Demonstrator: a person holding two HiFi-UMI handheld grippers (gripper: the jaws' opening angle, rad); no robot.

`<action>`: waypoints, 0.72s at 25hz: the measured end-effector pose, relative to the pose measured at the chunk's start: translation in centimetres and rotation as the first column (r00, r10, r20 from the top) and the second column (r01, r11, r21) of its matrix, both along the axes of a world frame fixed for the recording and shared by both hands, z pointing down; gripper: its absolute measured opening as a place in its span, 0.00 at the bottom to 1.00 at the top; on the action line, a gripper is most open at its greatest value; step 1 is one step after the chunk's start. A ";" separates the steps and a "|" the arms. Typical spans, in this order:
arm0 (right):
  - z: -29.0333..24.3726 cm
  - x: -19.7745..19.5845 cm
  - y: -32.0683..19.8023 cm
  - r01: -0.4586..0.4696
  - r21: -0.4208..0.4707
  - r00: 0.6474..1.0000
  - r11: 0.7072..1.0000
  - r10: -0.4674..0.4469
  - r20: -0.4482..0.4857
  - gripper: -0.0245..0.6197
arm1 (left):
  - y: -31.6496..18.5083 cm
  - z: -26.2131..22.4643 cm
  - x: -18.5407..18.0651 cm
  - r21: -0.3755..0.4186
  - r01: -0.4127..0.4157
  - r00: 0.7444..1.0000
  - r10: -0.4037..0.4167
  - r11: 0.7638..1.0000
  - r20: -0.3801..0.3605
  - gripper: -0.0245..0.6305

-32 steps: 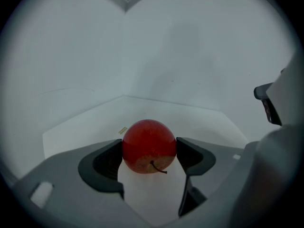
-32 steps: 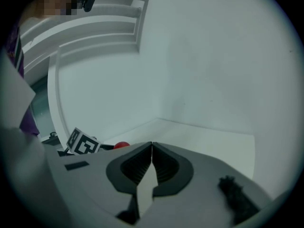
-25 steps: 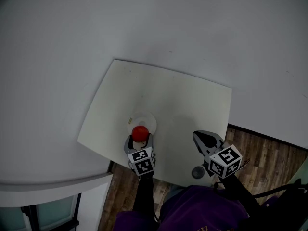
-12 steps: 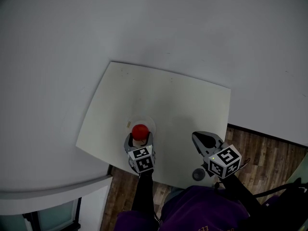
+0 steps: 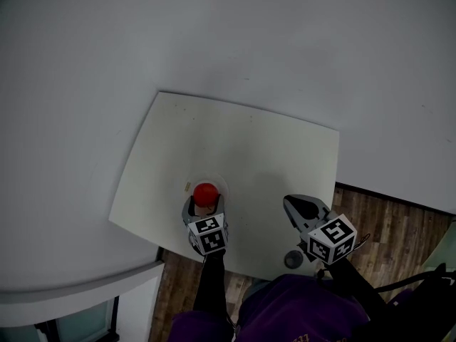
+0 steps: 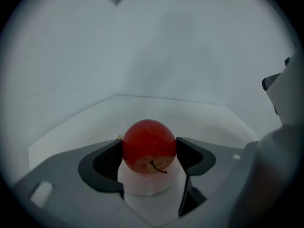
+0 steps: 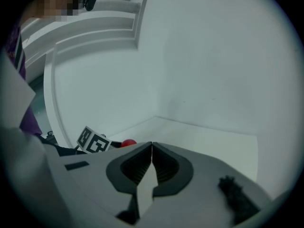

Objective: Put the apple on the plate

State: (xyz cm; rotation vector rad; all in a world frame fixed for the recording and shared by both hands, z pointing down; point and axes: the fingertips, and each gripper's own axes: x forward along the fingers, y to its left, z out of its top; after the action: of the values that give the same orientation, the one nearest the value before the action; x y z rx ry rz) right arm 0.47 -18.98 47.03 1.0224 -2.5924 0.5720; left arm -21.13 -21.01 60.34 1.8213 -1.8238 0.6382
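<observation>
- Gripping the red apple (image 6: 149,144) on both sides, your left hand-held gripper (image 6: 149,152) is clamping it stem-end toward the camera.
- You are holding the apple right over the small white plate (image 6: 142,186); contact with the plate cannot be told.
- The plate is sitting near the front edge of the pale worktop (image 5: 249,148).
- Your right hand-held gripper (image 7: 151,148) is hovering well apart, jaws pressed together on nothing.
</observation>
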 end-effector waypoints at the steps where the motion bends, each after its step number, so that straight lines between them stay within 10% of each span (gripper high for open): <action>1: 0.0 0.0 0.0 -0.001 0.000 1.000 1.000 0.001 -0.002 0.05 | 0.0 0.2 0.0 0.000 0.001 1.000 -0.001 1.000 -0.003 0.59; 18: 0.2 -0.1 0.1 -0.005 0.001 1.000 1.000 0.005 -0.014 0.05 | -0.2 0.4 0.1 0.021 -0.028 1.000 0.028 0.999 0.009 0.60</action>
State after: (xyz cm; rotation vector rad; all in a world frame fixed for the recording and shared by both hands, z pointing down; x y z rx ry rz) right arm 0.41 -18.93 47.21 1.0297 -2.5784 0.5631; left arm -21.03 -21.19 60.69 1.8638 -1.8202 0.6407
